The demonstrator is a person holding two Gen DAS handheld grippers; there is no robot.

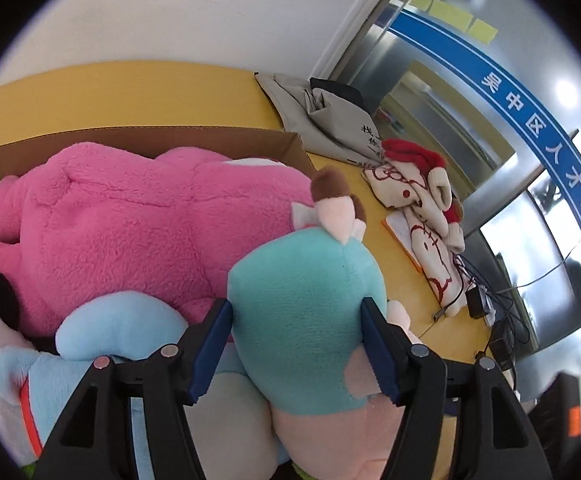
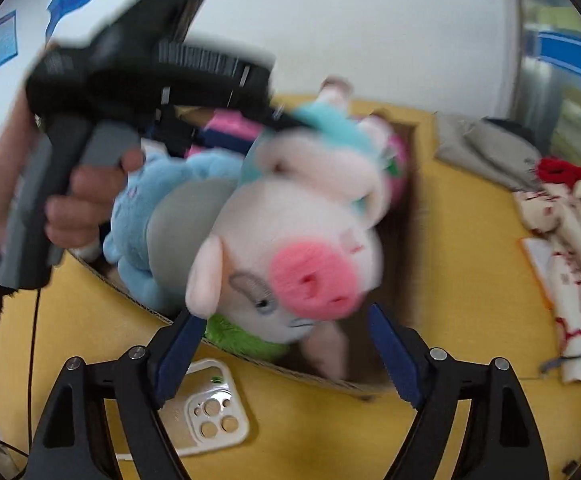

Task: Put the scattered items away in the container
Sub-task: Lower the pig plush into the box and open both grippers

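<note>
The left hand-held gripper [image 1: 296, 346] is clamped on the pig plush [image 1: 306, 320], held above the cardboard box [image 1: 138, 136] at the tabletop's [image 2: 450, 200] near edge. Next comes lowering and release. The right hand-held gripper [image 2: 282, 356] is apart, empty.

Cardboard box [image 2: 250, 356] sits mid-frame on the tabletop [image 2: 450, 240], packed with plush toys; the pig plush [image 2: 290, 248] lies uppermost. Phone case [image 2: 214, 412] lies below the box at lower left. Folded blanket [image 2: 570, 280] lies at right, jacket [image 2: 486, 148] above it.

Blue banner [image 1: 546, 152]: "吴中区人才服务"
</note>
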